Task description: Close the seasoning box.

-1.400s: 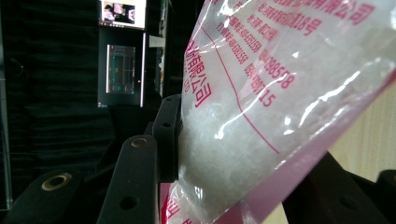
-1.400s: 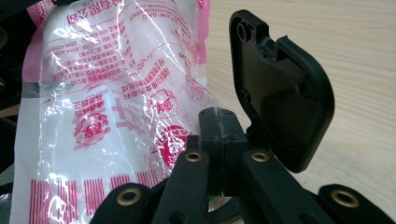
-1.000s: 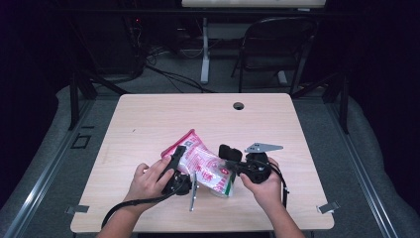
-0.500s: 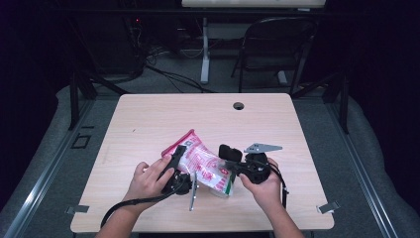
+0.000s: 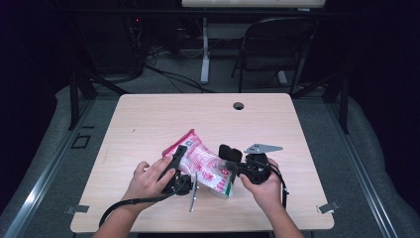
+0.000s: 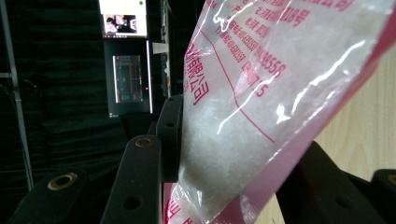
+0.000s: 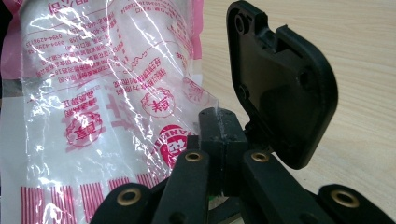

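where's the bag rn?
High view: the bag sits at the table's near-centre edge, between both hands, with the left claw on its left side and the right claw at its right.

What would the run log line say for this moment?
left claw: shut on bag | right claw: shut on bag | bag: on table

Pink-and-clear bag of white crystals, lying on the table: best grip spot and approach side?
Take the bag by its flat sealed pink edges, coming in level from either end. The bulging clear middle is loose crystals and would shift. The left gripper pinches one edge; the right gripper clamps the opposite end.
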`<state>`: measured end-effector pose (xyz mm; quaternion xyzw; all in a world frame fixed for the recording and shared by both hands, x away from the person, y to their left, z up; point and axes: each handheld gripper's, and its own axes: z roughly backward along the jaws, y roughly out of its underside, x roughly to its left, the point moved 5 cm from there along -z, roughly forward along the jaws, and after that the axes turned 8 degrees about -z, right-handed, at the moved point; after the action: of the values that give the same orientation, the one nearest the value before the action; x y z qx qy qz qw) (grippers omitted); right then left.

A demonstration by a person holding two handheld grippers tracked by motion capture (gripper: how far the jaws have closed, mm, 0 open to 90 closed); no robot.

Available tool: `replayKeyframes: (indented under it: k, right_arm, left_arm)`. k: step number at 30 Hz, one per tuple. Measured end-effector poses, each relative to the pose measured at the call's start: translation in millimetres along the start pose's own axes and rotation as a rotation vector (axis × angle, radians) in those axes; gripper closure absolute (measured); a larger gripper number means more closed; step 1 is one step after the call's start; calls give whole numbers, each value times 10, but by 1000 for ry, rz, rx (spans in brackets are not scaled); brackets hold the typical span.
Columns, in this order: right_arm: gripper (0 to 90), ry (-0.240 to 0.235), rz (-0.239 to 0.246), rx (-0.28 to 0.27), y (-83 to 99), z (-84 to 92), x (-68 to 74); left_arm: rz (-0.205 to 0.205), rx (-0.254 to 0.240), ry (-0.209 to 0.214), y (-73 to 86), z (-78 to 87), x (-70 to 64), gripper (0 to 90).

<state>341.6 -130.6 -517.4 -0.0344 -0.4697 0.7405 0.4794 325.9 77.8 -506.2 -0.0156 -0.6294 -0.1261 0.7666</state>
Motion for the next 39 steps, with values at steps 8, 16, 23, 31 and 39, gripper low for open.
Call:
replayKeyframes:
  k: [8,16,23,31,39]
  right_arm:
    - [900,-1,-2,-3,-1,3,-2]
    - [900,-3,-5,-8,-3,6,-2]
    - [900,-2,-6,-9,-4,8,-6]
    - [900,-1,-9,-16,-6,11,-3]
    - [900,0,-9,-15,-9,5,-11]
  left_arm:
    - [-36,-4,-24,-16,9,31,643]
    - [-66,-7,-11,-22,6,68,649]
    - [-66,-7,1,-23,-3,72,654]
    - [-83,-6,-14,-34,2,87,660]
    - [-114,-5,-27,-65,4,122,666]
